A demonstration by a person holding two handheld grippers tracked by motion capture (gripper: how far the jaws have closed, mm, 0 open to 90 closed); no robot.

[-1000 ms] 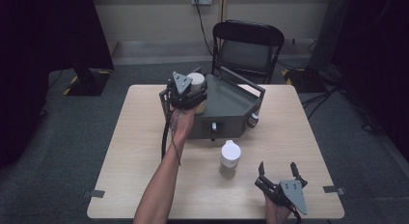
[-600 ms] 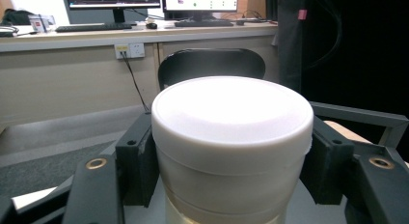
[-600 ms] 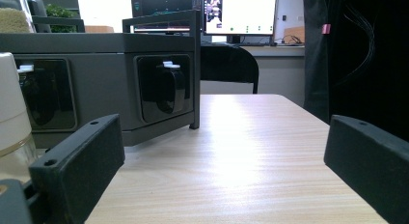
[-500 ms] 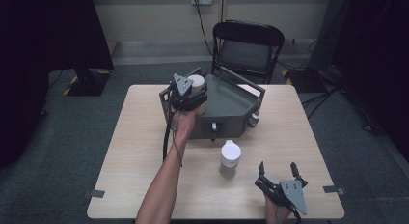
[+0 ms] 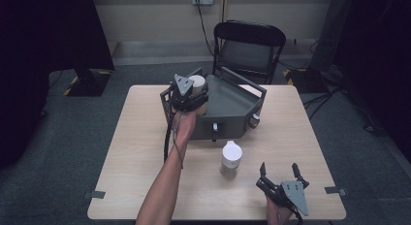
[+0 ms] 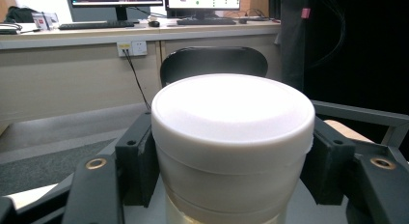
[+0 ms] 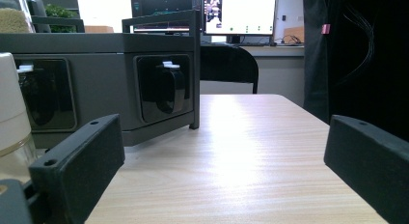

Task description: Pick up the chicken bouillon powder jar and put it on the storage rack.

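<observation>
White-lidded jar (image 6: 231, 137) stands upright, long axis vertical, clamped between the left claw (image 5: 186, 96) jaws above the near-left corner of the grey box (image 5: 232, 106). Right claw (image 5: 281, 179) rests with jaws spread wide and holding nothing, near the box's front on the wooden counter (image 5: 126, 152), beside a second white-capped jar (image 5: 231, 157).

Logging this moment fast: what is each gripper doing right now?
Left gripper: shut on the white-lidded jar, above the grey box.
Right gripper: open, holding nothing, low over the table.
</observation>
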